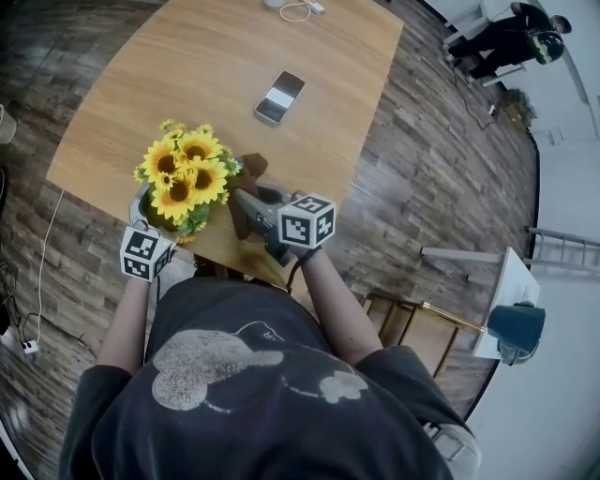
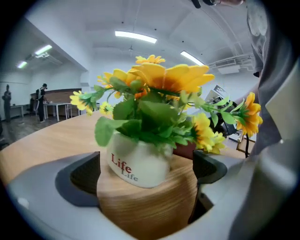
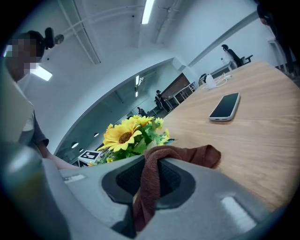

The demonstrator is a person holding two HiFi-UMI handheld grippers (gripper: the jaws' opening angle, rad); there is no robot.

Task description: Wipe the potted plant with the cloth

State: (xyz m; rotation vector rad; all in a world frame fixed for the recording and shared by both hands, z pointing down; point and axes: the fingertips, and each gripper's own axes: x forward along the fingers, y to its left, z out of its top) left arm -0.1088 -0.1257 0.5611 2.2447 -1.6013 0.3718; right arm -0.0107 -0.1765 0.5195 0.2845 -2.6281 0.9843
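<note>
The potted plant is a bunch of yellow sunflowers [image 1: 183, 173] [image 2: 168, 79] in a white pot [image 2: 140, 164] printed "Life" on a wood-grain base. It stands near the front edge of the wooden table [image 1: 216, 56]. My left gripper [image 1: 155, 217] [image 2: 147, 171] is open, its jaws standing on either side of the pot's base; a little of the left pad shows beside the pot. My right gripper [image 1: 246, 202] [image 3: 150, 176] is just right of the plant, shut on a brown cloth [image 1: 251, 171] [image 3: 150, 187] that hangs out of the jaws and trails onto the table.
A phone [image 1: 279, 97] [image 3: 225, 107] lies face up in the middle of the table. A white cable [image 1: 298, 9] lies at the far edge. A wooden chair [image 1: 403, 319] stands right of me, and a person [image 1: 511, 33] stands far off at the top right.
</note>
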